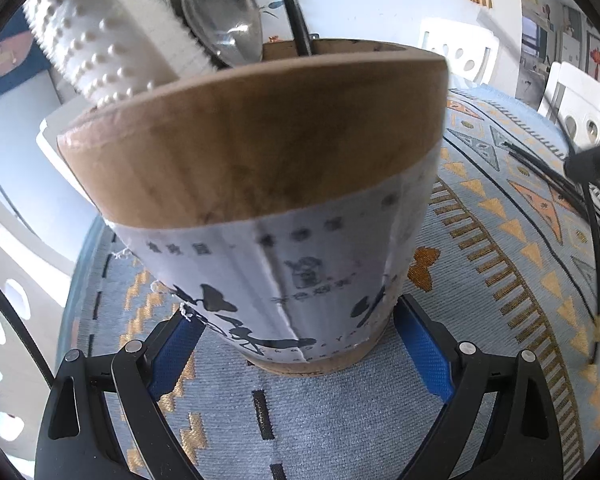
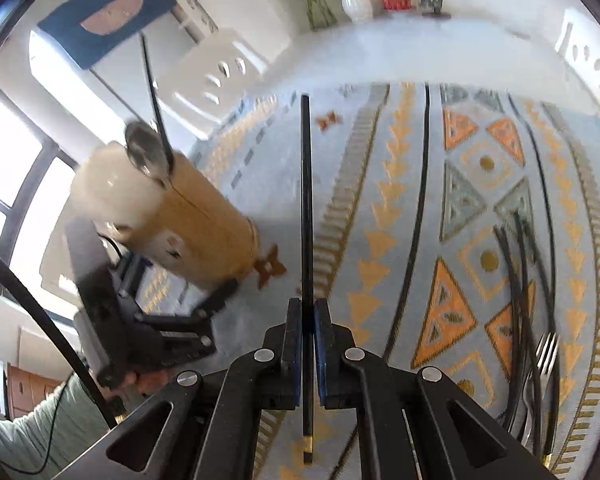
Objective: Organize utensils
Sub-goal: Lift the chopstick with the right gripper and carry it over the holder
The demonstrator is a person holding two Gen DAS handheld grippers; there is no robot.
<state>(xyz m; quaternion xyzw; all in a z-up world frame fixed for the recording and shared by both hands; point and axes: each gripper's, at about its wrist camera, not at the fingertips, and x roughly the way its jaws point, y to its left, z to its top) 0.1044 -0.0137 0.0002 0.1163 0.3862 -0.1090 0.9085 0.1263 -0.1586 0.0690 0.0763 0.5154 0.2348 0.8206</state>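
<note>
A wooden utensil holder (image 1: 260,152) with a paper label stands on the patterned tablecloth. My left gripper (image 1: 296,332) is shut on its base, one blue pad against each side. A metal spoon (image 1: 224,20), a black chopstick (image 1: 296,12) and a white studded piece (image 1: 100,40) stick out of its top. In the right wrist view the holder (image 2: 196,224) stands to the left, tilted in the picture. My right gripper (image 2: 308,308) is shut on a single black chopstick (image 2: 306,200), which points forward above the cloth, its gold-tipped end behind the pads.
Several loose black chopsticks (image 2: 520,300) and a fork (image 2: 548,352) lie on the tablecloth (image 2: 380,160) at the right. White chairs (image 2: 212,76) ring the table, and a white vase (image 2: 356,0) stands beyond its far edge. A person's sleeve (image 2: 28,432) shows at lower left.
</note>
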